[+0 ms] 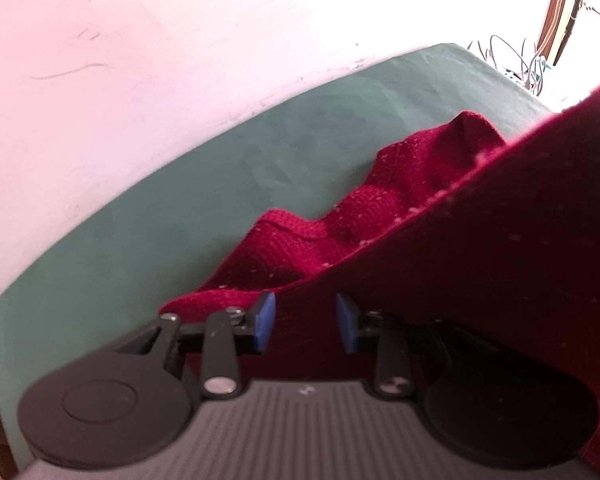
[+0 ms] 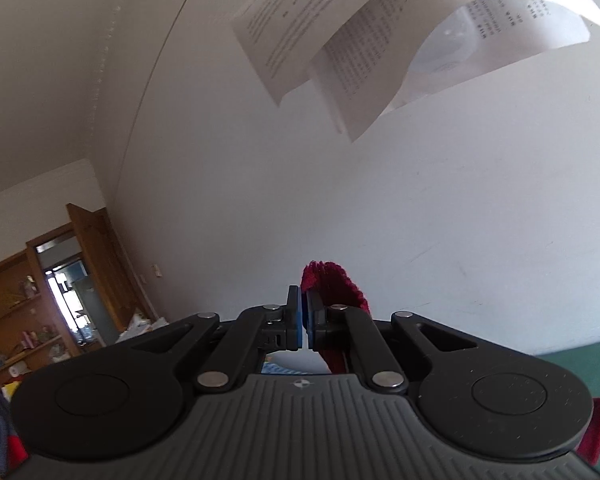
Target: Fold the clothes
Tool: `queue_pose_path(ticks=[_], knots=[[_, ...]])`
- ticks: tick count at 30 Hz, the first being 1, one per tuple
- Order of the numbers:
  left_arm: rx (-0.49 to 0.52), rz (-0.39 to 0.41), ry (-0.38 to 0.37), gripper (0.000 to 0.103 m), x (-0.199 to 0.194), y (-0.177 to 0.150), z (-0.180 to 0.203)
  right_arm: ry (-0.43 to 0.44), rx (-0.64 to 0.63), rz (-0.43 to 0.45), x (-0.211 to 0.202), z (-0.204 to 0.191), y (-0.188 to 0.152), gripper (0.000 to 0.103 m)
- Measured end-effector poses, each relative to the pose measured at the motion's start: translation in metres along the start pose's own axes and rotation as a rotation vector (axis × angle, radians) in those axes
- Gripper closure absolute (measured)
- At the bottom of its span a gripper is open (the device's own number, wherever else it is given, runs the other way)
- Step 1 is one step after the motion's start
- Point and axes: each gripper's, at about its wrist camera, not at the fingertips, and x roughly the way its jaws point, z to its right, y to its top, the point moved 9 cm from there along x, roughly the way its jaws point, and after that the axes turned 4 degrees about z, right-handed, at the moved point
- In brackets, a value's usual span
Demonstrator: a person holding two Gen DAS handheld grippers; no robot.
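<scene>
Knitwear, a dark red sweater (image 1: 400, 184), is partly lifted off the green counter (image 1: 180, 184): one stretch rises taut toward the upper right of the left wrist view, while the rest lies rumpled on the cloth-covered top near the wall. The left claw (image 1: 306, 322) stands with its blue pads (image 1: 265, 322) apart, and red fabric passes between and over them; whether the pads actually pinch it I cannot tell, since they look too wide to be clamping. The right claw (image 2: 304, 320) is raised and points at the wall (image 2: 420, 220), its pads nearly together with a tuft of the sweater (image 2: 332, 284) standing up just past the right one and more hanging beneath, so it seems to hold an edge, probably between the pads, though the contact itself is hidden. Printed sheets (image 2: 380, 40) hang above. By my reading the step in hand is lifting and spreading the garment before the first fold. The next move calls for the left claw to close on the near hem, then both to draw the sweater flat onto the counter, keeping tension even so the knit does not bunch.
</scene>
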Motion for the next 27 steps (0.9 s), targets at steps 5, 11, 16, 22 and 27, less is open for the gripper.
queue_pose_path(ticks=[5,11,16,22,27], knots=[[0.031,-0.004,0.028,0.068,-0.001,-0.006,-0.007,0.039,0.015,-0.001,-0.002,-0.007,-0.006,0.100],[0.005,-0.005,0.029,0.062,0.003,-0.009,-0.019,0.098,0.000,-0.047,-0.001,-0.020,-0.019,0.100],[-0.012,0.004,0.022,0.059,0.001,-0.011,-0.020,0.147,-0.041,-0.146,0.000,-0.037,-0.041,0.100],[-0.026,0.014,0.028,0.059,-0.013,-0.013,-0.018,0.173,-0.046,-0.275,-0.004,-0.049,-0.077,0.100],[-0.036,0.013,0.031,0.060,-0.013,-0.014,-0.017,0.160,-0.018,-0.341,-0.011,-0.051,-0.103,0.100]])
